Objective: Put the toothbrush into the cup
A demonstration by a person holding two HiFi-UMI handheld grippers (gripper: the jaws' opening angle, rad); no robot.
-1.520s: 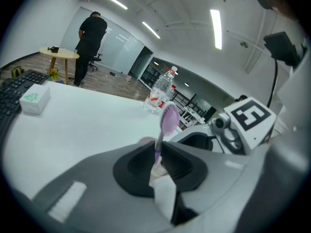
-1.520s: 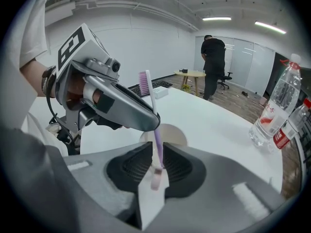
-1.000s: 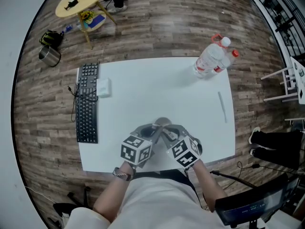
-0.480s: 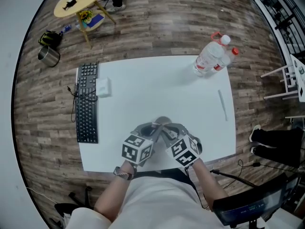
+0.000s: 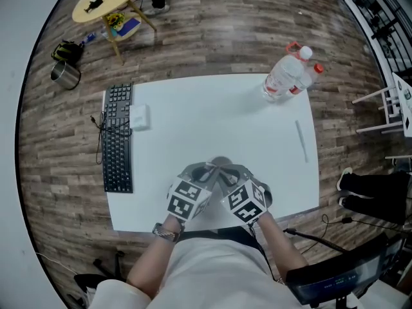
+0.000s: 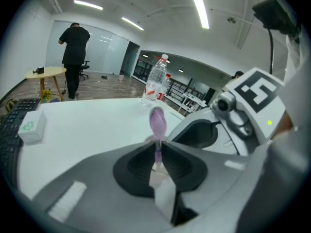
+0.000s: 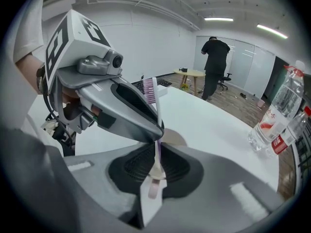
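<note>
Grip: both grippers held the toothbrush (image 6: 158, 123). Left gripper (image 6: 158, 152) jaws were pinched on its handle, right gripper (image 7: 156, 155) jaws clamped on the handle too, brush head pointing up & away.
Where: brush sat betw. the 2 grippers, over the table (image 5: 193, 114) near its front edge; not in the cup (image 5: 221, 163) yet.
Doing it well: we judged one gripper should let go first. The other then tips the brush handle-down, centres it over the cup, lowers it & releases only once it's inside.
Hard to see: the cup was prob. the grey round rim just beyond the jaws, mostly covered by the grippers. We couldn't tell its depth or whether it stood upright.
</note>
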